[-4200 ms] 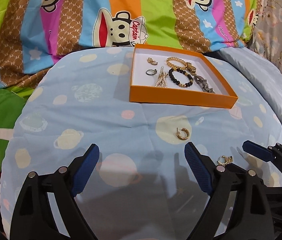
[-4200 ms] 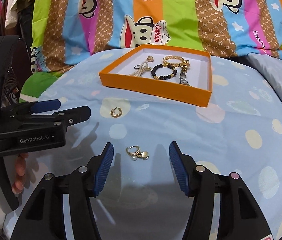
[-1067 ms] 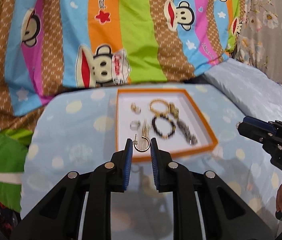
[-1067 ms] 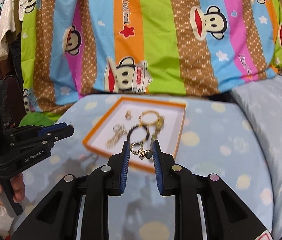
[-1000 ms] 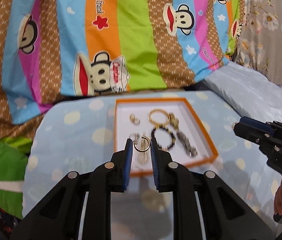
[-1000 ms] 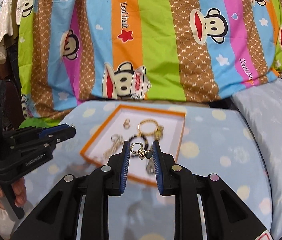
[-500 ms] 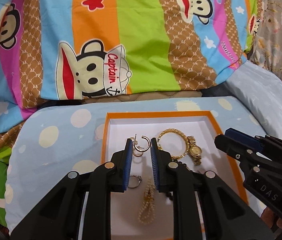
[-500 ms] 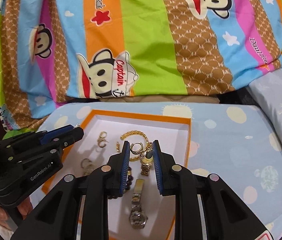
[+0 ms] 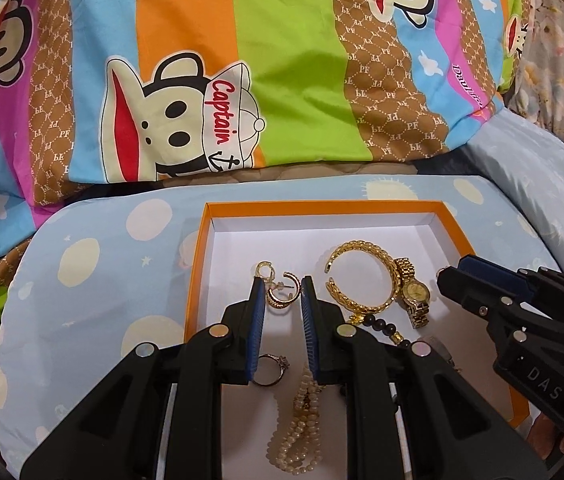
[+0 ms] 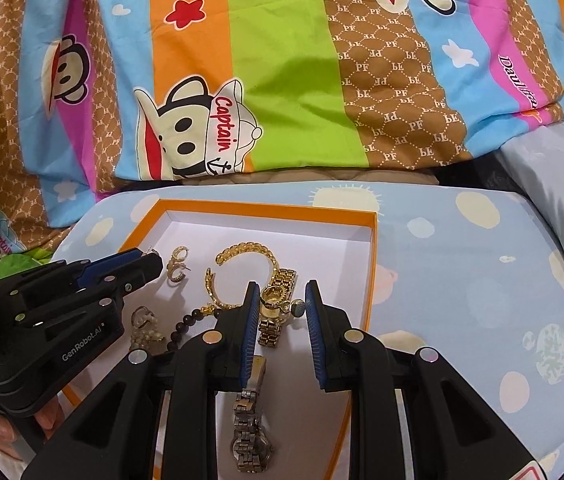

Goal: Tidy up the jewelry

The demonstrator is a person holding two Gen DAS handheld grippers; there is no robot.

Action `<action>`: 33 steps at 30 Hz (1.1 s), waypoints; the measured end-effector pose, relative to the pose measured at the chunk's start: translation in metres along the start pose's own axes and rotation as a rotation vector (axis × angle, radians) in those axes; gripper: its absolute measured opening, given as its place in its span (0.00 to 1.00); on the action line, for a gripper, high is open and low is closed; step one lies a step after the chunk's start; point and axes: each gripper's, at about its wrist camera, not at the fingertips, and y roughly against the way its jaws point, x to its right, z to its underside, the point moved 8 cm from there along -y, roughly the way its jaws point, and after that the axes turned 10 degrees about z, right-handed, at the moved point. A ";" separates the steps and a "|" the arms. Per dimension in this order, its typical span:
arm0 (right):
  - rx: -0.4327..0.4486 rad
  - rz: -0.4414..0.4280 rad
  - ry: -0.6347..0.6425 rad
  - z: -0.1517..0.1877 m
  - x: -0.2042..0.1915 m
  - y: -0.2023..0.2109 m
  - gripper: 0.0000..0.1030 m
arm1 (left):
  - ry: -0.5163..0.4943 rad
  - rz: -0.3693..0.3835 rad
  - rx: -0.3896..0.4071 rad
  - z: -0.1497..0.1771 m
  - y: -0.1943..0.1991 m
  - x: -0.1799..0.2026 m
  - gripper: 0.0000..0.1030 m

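An orange tray (image 9: 322, 207) with a white floor lies on the spotted blue sheet. In the left wrist view my left gripper (image 9: 282, 290) is shut on a gold hoop earring (image 9: 284, 298), low over the tray's left part, just by a second small gold earring (image 9: 263, 270). In the right wrist view my right gripper (image 10: 282, 294) is shut on a gold dangle earring (image 10: 275, 300), over the gold watch (image 10: 277, 280) near the tray's middle. A gold bangle (image 9: 362, 276), a black bead bracelet (image 9: 382, 326), a silver ring (image 9: 269, 368), a pearl bracelet (image 9: 302, 420) and a silver watch (image 10: 247, 440) lie in the tray.
A striped cartoon quilt (image 9: 282, 60) rises behind the tray. The blue sheet (image 10: 462, 280) spreads to the right of the tray, with a pale pillow (image 9: 542, 184) at the far right. The two grippers hang close side by side over the tray.
Both grippers closed on the earrings that lay on the sheet, then carried them forward and down. They now hang over the inside of the tray; in the last half second they barely moved.
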 end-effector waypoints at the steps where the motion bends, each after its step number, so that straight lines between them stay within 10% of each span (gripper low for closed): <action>1: -0.002 0.003 0.002 0.001 0.000 -0.001 0.22 | 0.000 -0.001 -0.001 0.000 -0.001 0.000 0.18; 10: 0.030 0.010 -0.019 -0.004 0.005 0.003 0.33 | 0.012 -0.018 0.019 0.000 0.001 -0.003 0.36; 29: 0.100 0.020 -0.032 0.004 -0.002 0.054 0.54 | 0.034 -0.047 0.079 0.013 0.053 0.001 0.37; 33: 0.119 0.011 -0.072 0.020 -0.004 0.082 0.62 | 0.054 -0.064 0.111 0.027 0.079 0.002 0.56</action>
